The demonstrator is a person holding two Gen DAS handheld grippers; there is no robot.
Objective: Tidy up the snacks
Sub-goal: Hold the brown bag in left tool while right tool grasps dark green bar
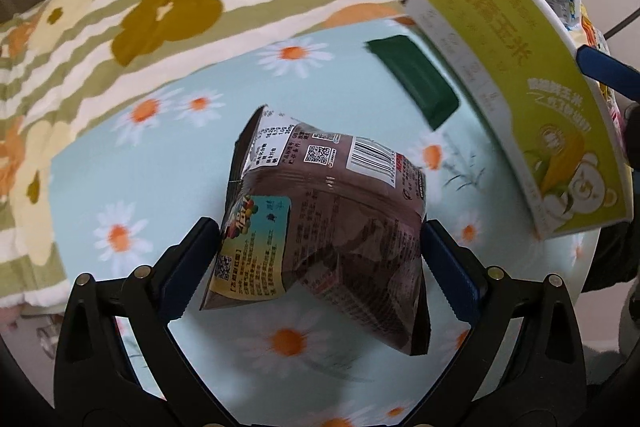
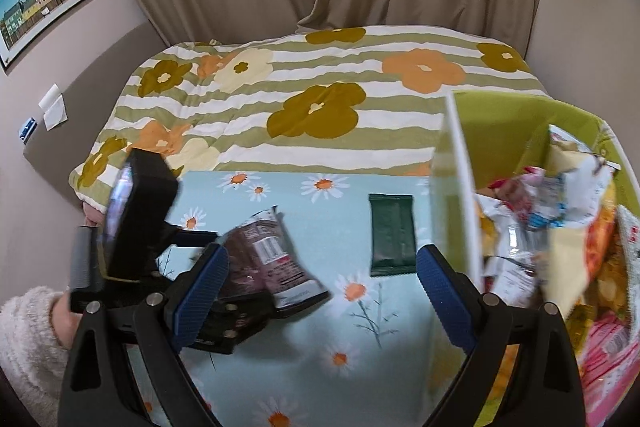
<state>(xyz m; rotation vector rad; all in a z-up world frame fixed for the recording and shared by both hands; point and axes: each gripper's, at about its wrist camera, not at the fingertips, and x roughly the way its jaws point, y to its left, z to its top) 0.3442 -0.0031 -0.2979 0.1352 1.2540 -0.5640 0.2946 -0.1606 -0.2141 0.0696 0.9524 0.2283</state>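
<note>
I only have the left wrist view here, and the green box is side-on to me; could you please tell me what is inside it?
Observer: The green box is open at the top and holds a heap of crumpled snack packets.
Operator: Thank you. Is the right gripper carrying anything?
Observer: No, it stands open with nothing between its fingers, beside the box's white wall.
Operator: And what is behind the left gripper, which has the brown snack packet between its fingers?
Observer: A hand in a fluffy white sleeve holds its handle.
</note>
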